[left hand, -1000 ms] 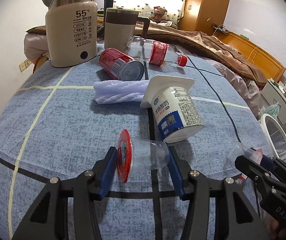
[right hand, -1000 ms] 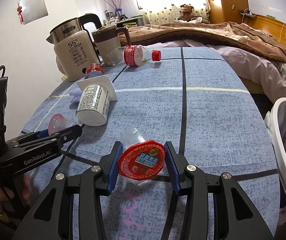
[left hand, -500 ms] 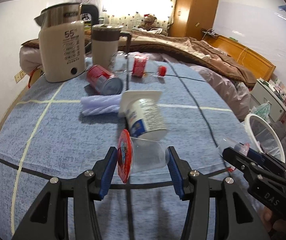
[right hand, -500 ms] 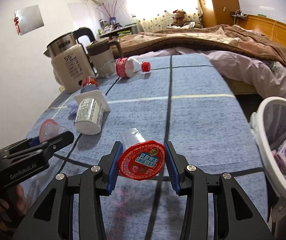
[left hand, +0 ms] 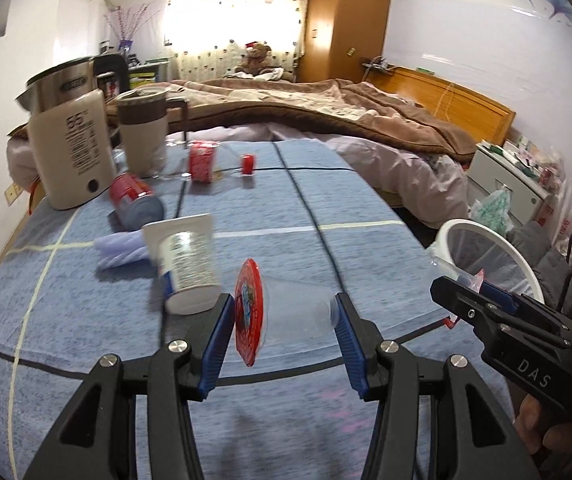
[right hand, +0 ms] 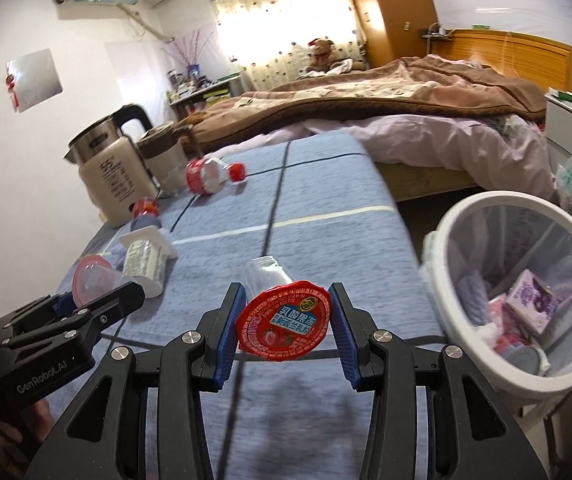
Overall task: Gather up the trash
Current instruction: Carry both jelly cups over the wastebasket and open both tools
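Your left gripper (left hand: 282, 330): blue pads clamp clear plastic jelly cup with red foil lid (left hand: 286, 312) end to end, cup sideways, lifted off blue checked tablecloth (left hand: 86, 320).

Your right gripper (right hand: 282, 330): pads pinch second clear jelly cup with red printed lid (right hand: 284, 326) by lid rim, lid facing camera.

White round mesh trash bin (right hand: 525, 280) just right of table edge, cartons inside.

White yogurt cup (left hand: 186, 264), red soda can (left hand: 136, 204), clear plastic bottle with red cap (left hand: 210, 162) lie on cloth beside beige electric kettle (left hand: 70, 148).
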Demonstrator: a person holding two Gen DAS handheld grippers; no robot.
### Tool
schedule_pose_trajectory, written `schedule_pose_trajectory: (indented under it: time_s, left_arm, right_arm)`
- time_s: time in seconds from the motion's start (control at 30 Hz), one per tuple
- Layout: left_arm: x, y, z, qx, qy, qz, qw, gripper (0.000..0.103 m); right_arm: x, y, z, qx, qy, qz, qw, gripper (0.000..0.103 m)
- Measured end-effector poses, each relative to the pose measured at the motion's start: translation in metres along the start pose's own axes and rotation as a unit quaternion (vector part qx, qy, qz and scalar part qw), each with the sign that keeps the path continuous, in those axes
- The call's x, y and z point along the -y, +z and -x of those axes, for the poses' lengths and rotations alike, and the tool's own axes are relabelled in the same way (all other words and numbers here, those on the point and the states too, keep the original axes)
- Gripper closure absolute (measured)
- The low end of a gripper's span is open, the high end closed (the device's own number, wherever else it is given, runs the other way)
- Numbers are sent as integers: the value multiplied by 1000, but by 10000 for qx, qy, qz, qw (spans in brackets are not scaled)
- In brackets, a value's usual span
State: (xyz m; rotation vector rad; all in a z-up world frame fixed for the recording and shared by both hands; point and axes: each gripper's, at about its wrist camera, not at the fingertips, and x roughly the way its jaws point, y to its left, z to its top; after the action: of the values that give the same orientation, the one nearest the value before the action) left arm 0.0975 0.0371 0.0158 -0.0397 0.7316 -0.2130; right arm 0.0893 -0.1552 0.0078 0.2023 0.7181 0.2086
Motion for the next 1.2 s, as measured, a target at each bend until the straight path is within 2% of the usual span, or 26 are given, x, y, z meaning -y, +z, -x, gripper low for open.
schedule_pose_trajectory:
  time_s: [0.33, 0.73, 1.0, 1.2]
  left_arm:
    - [57, 11, -7, 79, -353, -444, 9984, 51]
    - [128, 22, -25, 10, -865, -882, 9923, 51]
    - [169, 28, -42, -87, -1228, -1014, 9872, 51]
    - [189, 26, -56, -251, -1293, -1135, 9848, 51]
  right_arm:
    - [48, 5, 27, 226, -412, -332, 9983, 59]
    - [116, 8, 59, 481, -989, -809, 9906, 59]
    - [163, 5, 68, 446, -1350, -1094, 9838, 59]
    - [186, 2, 64, 284, -1550, -1185, 9804, 59]
